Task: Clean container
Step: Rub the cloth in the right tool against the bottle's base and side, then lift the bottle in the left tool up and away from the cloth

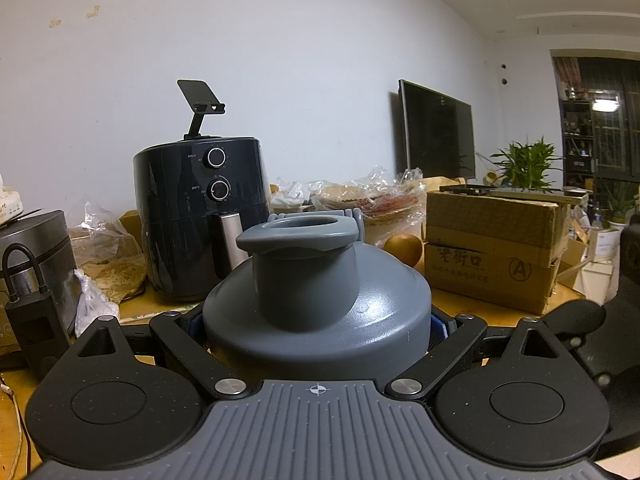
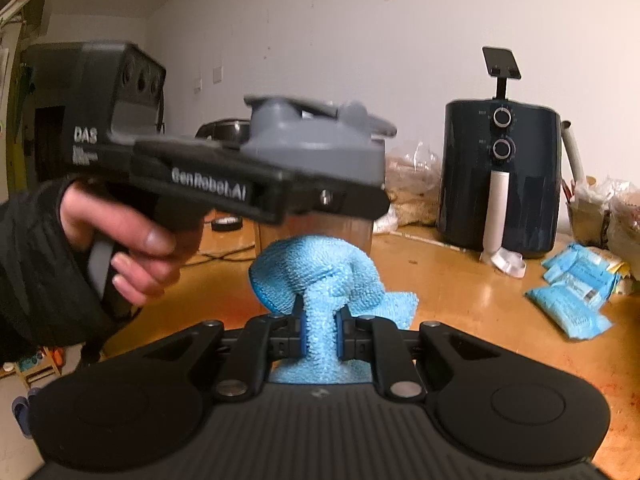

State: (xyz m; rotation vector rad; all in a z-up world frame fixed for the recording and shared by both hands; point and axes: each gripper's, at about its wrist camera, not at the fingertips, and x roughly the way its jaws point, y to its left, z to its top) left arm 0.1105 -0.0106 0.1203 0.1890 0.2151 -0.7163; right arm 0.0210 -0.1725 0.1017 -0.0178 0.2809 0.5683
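The container (image 1: 316, 312), a bottle with a grey domed lid and a raised spout, sits between the jaws of the left gripper (image 1: 318, 332), which are closed on its lid from both sides; in the right wrist view the same container (image 2: 316, 148) is seen held above the desk (image 2: 460, 280), its clear body hanging below the lid, with the left gripper (image 2: 340, 196) crossing in front of it and a person's hand (image 2: 132, 240) in a dark sleeve on the grip. The right gripper (image 2: 319, 334) has its jaws closed tight on a blue cloth (image 2: 316, 276), one in number, which is bunched upward between the blue pads and reaches close to the lower part of the container's body; whether cloth and container touch cannot be told. Count of task items: one container, one cloth, two grippers. Other items on the desk: one dark air fryer (image 1: 204, 216) with two round dials and a phone stand on top, one cardboard box (image 1: 496, 248), one round brownish fruit (image 1: 404, 248), several clear plastic bags, one roll of black tape (image 2: 226, 223), and blue packets (image 2: 576, 292), at least three, lying right of the cloth. One black screen (image 1: 438, 136) leans on the wall, and one green plant (image 1: 528, 164) stands behind the box.
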